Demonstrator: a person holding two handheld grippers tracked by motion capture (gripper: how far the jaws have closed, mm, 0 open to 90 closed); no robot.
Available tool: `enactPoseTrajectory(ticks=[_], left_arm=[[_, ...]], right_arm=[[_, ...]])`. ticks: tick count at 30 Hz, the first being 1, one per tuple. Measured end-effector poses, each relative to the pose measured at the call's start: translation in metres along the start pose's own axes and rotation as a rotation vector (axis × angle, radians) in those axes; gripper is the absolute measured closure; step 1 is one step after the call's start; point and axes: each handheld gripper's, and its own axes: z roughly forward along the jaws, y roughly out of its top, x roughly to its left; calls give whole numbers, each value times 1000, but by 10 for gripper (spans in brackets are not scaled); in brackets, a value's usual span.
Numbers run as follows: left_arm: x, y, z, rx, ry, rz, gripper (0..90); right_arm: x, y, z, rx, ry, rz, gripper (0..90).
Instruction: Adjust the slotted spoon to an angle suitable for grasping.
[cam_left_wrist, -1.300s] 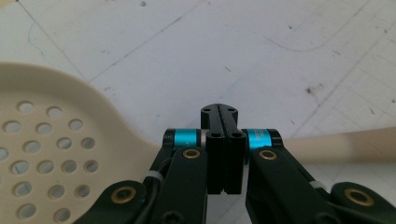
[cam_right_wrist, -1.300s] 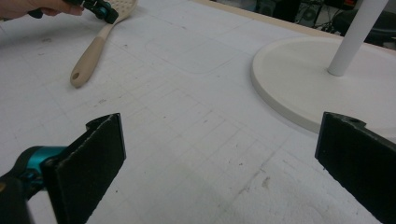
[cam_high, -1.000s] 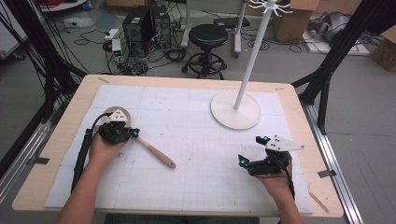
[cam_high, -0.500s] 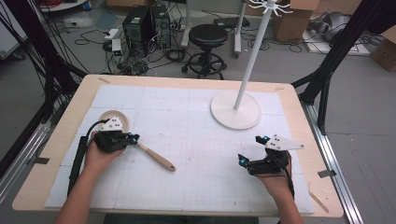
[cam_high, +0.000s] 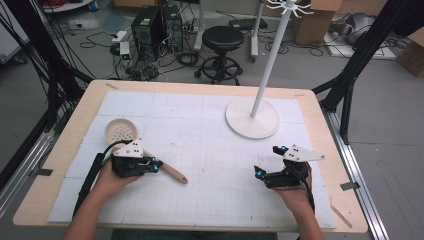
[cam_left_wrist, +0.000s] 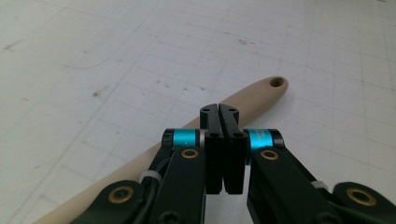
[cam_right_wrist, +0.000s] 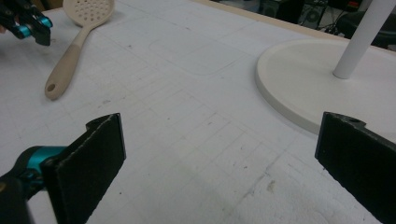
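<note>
Black gripper (cam_left_wrist: 223, 154), cyan bands, brass screws

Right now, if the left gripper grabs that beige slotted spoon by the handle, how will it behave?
The beige perforated skimmer spoon looks rigid, so it probably won't flop. Its round head may make it droop head-down if gripped near the handle end. The smooth tapered handle could slip between the pads. The left gripper is shut above it.

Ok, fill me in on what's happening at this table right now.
A person holds a two-jaw gripper in each hand over a white gridded mat. The left gripper, jaws shut and empty, hovers right above the handle of a beige slotted spoon lying flat on the mat. The right gripper sits apart with jaws wide open, holding nothing, near the round base of a white stand.
</note>
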Motion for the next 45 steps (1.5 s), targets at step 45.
enactPoseTrajectory(ticks=[45], left_arm=[[49, 13, 16, -32, 292, -186, 896]], right_arm=[[1, 0, 2, 7, 3, -2, 3]])
